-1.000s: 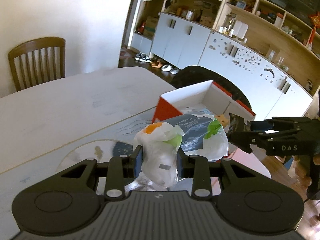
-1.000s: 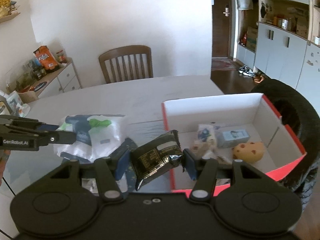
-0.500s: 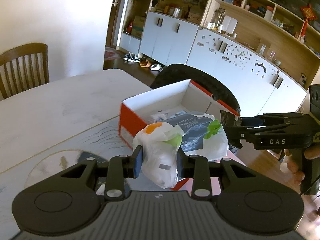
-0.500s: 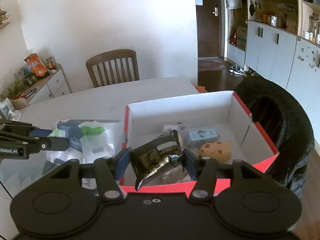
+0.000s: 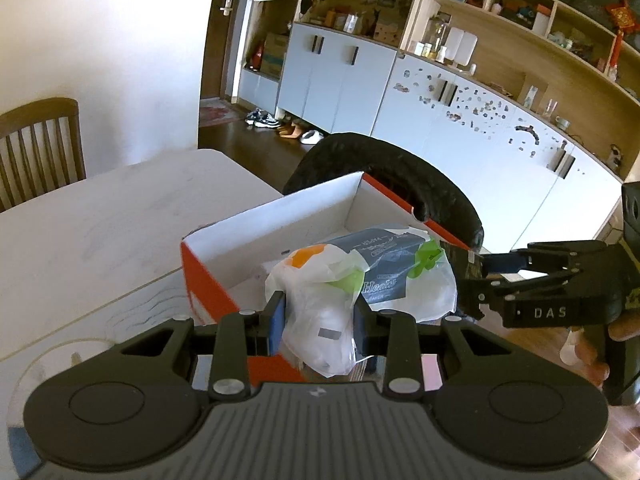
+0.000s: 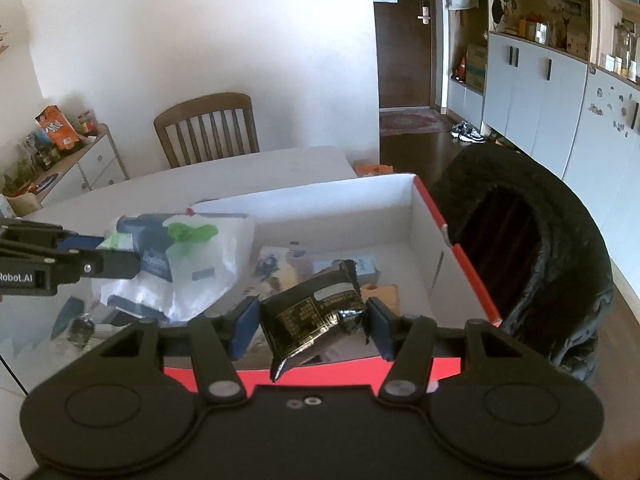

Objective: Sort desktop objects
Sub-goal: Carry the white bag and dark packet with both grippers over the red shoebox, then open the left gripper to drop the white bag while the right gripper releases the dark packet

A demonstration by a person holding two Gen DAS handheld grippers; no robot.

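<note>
Two tools, one load each; left tool (image 5: 319, 320) clamped on one white plastic tissue pack with grey label (image 5: 360, 276), held over the open red-and-white cardboard box (image 5: 256, 220); right tool (image 6: 312, 320) clamped on one crinkled black foil sachet (image 6: 316, 312), over the box's 6 o'clock edge; box sits on the white tabletop (image 5: 100, 216); one wooden slat-back chair (image 6: 206, 132) at 11 o'clock.

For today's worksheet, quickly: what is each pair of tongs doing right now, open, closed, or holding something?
Left tongs: closed on the white tissue pack.
Right tongs: closed on the black foil packet.
</note>
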